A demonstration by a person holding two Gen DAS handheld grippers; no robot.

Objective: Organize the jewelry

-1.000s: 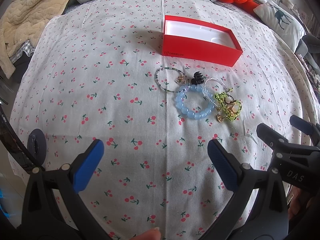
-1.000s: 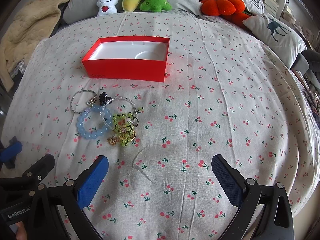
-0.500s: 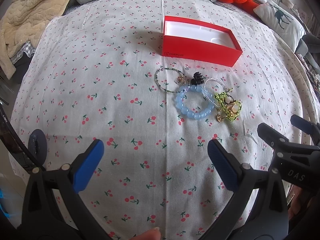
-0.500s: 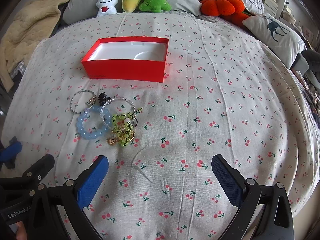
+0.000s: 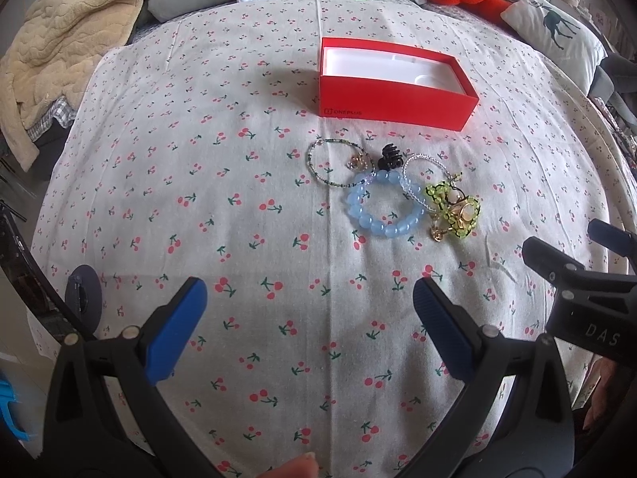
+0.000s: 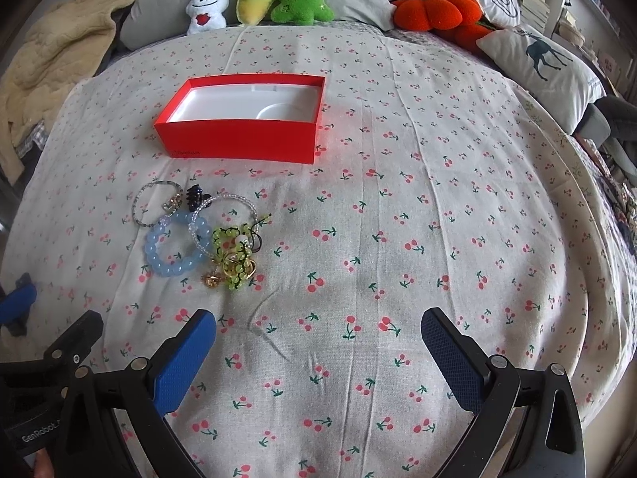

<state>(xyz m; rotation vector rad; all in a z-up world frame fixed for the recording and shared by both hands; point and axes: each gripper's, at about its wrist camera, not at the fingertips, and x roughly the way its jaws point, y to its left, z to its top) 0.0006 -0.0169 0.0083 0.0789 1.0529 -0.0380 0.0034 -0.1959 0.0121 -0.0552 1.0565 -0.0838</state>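
Glossy blue beads (image 5: 384,209), matt cotton bedsheet (image 5: 199,183)

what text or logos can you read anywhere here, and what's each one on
"ONEPLUS", with a small logo mark before it: front wall of the open red cardboard box.
"DAS": black body of the right gripper, seen from the left wrist view.
"GenRobot", cut off at the edge: black body of the left gripper, seen from the right wrist view.
The box's print in the right wrist view is too blurred to read.

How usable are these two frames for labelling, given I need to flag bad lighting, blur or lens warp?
Left wrist view: even daylight, jewelry pile sharp, heavy fisheye bowing at the bedspread edges, dark corner vignette. Right wrist view: same soft light, a faint red glow on the cloth beside the red box, no motion blur.
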